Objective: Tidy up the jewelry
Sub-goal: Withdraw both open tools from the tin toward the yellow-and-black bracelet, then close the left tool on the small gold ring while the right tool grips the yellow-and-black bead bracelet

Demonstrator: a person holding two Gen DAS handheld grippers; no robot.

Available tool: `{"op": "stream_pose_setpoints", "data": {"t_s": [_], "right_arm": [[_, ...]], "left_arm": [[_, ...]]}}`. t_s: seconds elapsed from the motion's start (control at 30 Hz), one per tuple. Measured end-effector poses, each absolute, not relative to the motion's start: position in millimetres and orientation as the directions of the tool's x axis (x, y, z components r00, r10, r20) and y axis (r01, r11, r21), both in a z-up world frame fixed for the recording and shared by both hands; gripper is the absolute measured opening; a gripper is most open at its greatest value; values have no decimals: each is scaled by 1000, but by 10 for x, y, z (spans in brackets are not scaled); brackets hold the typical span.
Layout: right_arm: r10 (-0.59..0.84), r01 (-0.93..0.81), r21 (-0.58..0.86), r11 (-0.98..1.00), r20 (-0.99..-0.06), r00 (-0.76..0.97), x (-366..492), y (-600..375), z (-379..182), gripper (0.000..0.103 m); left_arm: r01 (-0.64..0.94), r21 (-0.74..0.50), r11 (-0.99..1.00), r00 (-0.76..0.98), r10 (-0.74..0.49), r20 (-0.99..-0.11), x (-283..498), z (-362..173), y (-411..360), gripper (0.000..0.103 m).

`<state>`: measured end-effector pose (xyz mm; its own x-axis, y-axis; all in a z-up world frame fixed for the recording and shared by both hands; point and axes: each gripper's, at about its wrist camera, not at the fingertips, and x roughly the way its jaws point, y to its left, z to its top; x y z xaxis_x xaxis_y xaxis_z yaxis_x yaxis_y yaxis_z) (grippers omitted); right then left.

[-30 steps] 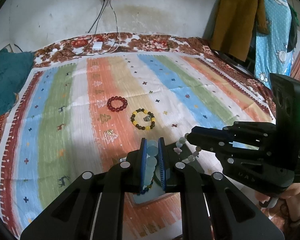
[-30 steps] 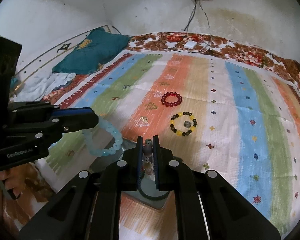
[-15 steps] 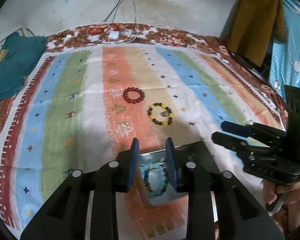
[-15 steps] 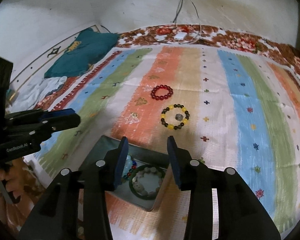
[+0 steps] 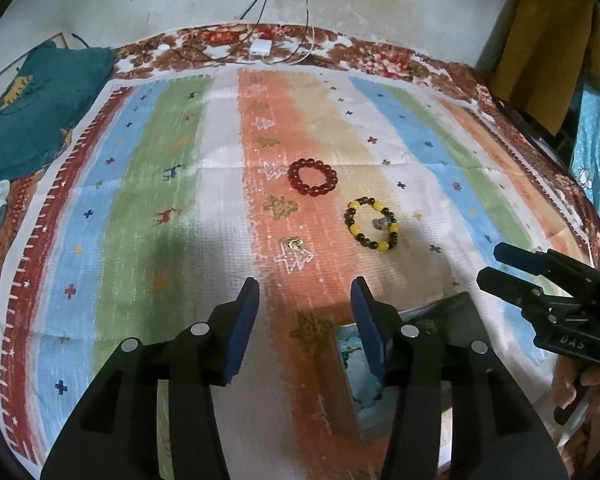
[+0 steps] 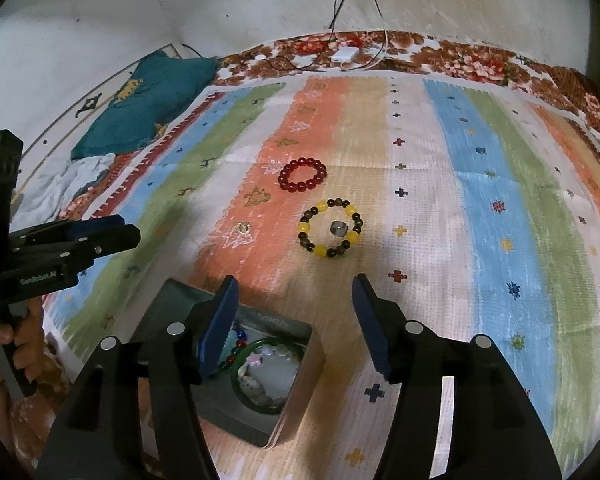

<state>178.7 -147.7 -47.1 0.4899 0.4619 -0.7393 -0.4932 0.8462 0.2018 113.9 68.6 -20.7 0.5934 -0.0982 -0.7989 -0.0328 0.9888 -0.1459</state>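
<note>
Red beads form a closed bracelet (image 6: pixel 302 176) lying flat on the orange stripe of the striped cloth (image 6: pixel 480 208); as a ring it has no long axis. Just beside it, nearer the grippers, lies the yellow-and-dark bracelet (image 6: pixel 330 229), also flat, with a small metal ring (image 6: pixel 338 228) inside its loop. The box (image 6: pixel 296 384) sits at the cloth's near edge, open upward, holding a green bangle (image 6: pixel 260 376) and other beads. The left gripper (image 5: pixel 305 286) and right gripper (image 6: pixel 294 282) both have jaws opening, with nothing between them. Bare cloth extends on all sides of both bracelets; cables (image 6: pixel 364 32) lie at the far edge.
</note>
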Motion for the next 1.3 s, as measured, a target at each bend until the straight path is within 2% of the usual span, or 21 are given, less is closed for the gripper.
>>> {"op": "stream_pose_setpoints", "data": {"t_s": [0.33,0.47,1.3], "right_arm": [[468,-474,234,849,-750,467,2077,-1470,-585,62],[476,-457,260,850,-751,457,2176,-1476,-623,66],[497,-392,350,851,-779,383,2708,-1407,-869,68]], "left_arm": [[-51,-128,990,543,-80,-836,1400,-418,793,50],[-67,-130,989,549,-72,-833,1481,-433,828,50],[-38,-127,991,476,-93,-874,2002,-745,775,52]]}}
